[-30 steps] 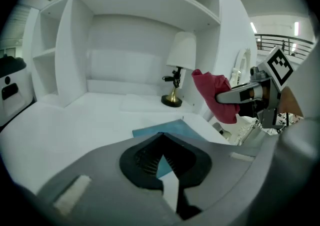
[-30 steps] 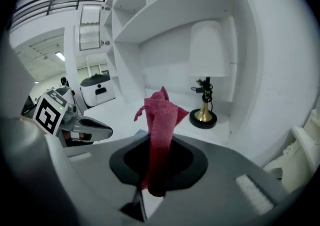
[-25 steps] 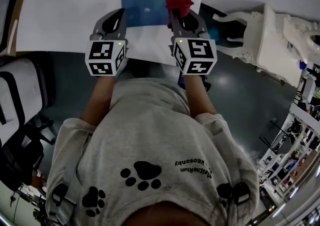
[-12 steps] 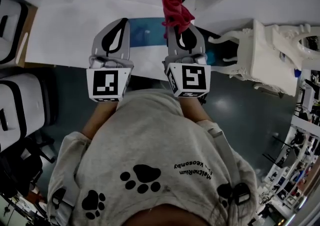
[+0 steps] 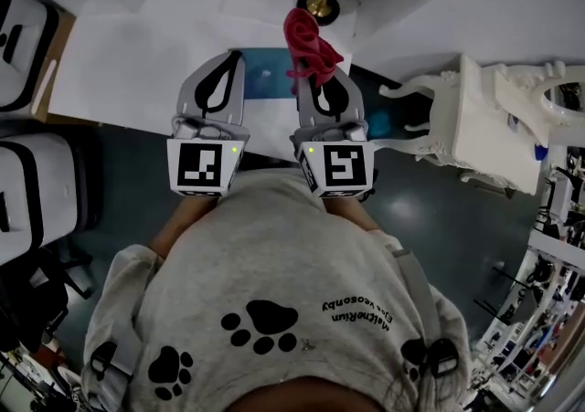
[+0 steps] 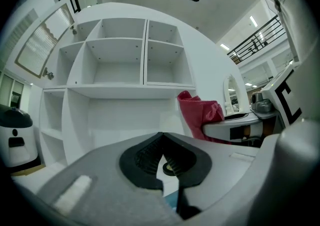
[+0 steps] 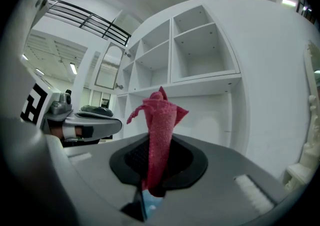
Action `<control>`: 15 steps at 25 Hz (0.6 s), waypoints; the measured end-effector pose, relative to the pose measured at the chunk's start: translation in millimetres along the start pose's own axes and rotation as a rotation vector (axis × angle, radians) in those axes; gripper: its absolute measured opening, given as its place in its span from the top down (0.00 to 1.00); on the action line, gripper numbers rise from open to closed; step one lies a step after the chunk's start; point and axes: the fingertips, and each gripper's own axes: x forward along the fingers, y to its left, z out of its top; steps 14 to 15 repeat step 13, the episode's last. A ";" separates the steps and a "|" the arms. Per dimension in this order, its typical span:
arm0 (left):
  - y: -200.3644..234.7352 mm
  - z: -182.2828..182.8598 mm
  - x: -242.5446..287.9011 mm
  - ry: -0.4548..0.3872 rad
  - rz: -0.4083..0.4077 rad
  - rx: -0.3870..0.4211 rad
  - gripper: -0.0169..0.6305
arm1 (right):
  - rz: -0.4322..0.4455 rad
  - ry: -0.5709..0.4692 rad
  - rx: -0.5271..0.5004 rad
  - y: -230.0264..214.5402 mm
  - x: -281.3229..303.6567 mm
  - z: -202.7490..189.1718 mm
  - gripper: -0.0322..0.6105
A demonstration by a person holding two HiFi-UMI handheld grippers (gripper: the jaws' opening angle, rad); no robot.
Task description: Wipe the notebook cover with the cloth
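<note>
Obs.: The notebook (image 5: 265,68), blue cover up, lies flat on the white table (image 5: 128,63) near its front edge. It sits ahead of you, between the lines of your two grippers.

Right gripper (image 5: 315,74): the jaws are clamped on the lower end of the red cloth (image 5: 309,36). The rest of the cloth stands up in a loose cone above the tips. It looks clear of the cover, so wiping contact is not yet made. Pinching it by one end leaves a free wad to press down, which probably explains the grip.

Left gripper (image 5: 234,58): the jaws are closed tip to tip with nothing between them. It sits over the notebook's left edge, probably ready to pin the book while you wipe.

Pose: Both grippers are side by side and close together, with the marker cubes toward your chest and the jaws pointing forward across the table. Both gripper views look roughly level at the white shelf unit (image 6: 125,59), so the tools are not pitched down at the cover.

Next (judgement): tip the right gripper down until the cloth meets the blue surface.
</note>
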 end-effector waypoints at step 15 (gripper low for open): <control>-22.8 -0.6 5.2 0.005 0.038 0.032 0.97 | 0.017 -0.043 -0.008 -27.1 -10.0 2.1 0.88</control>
